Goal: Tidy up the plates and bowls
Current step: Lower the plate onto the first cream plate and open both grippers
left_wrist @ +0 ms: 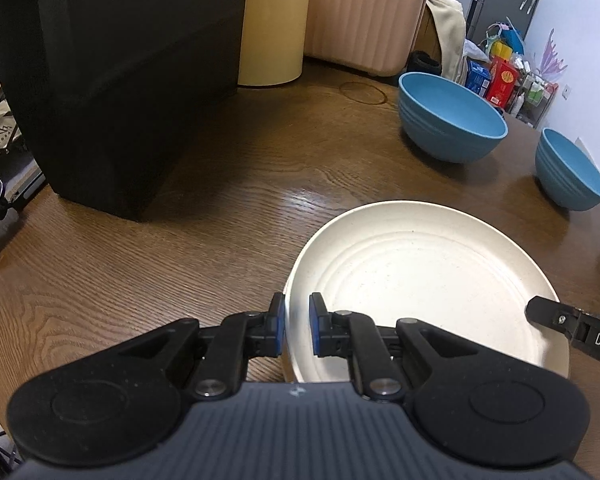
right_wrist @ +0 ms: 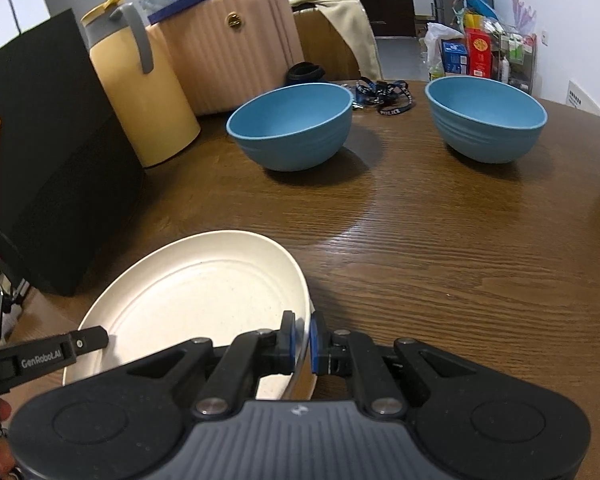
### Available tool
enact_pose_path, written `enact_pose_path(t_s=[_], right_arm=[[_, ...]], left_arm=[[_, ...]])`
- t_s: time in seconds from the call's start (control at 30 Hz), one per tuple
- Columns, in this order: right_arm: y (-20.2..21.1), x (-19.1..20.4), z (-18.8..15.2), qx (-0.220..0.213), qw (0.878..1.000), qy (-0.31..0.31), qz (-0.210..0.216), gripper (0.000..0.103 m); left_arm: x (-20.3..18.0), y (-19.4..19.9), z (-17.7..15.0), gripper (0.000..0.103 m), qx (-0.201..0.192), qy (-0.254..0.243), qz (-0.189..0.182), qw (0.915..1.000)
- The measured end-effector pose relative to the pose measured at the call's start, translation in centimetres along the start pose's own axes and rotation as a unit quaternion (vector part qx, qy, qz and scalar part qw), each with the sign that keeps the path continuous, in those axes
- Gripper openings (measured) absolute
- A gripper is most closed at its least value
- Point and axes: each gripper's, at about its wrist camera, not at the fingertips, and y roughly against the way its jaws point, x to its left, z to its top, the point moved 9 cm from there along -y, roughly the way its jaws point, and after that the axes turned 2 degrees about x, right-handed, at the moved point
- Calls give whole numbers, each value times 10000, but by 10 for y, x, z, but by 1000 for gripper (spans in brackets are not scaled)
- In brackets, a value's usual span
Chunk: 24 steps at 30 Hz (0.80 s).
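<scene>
Nearest in the left wrist view, the left gripper straddles the cream plate's rim at about 9 o'clock of the plate, one finger outside and one inside. A gap shows on the inner side, so the fingers look close around the rim but not clearly pressed on it. In the right wrist view the right gripper has its fingers squeezed on the plate rim at roughly 3 o'clock, and that edge seems tipped up off the table.

With both sides engaged, the step in hand looks like lifting the plate. To do it well, close the left fingers fully before raising, keep both grips level so the plate does not twist, and lift straight up.

Farther off, two blue bowls stand well apart on the table, one at 12 o'clock and one at 2 o'clock, clear of the plate. Beyond them at 11 o'clock sit a yellow jug and a pink suitcase.
</scene>
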Motion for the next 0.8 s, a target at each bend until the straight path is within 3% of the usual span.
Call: enact_pose_path(t_s=[0.8], right_arm=[[-12,10,-5,163,9958,797,-412,11]], left_arm=[[-11,-14,0,14,67,-743,436,9963]])
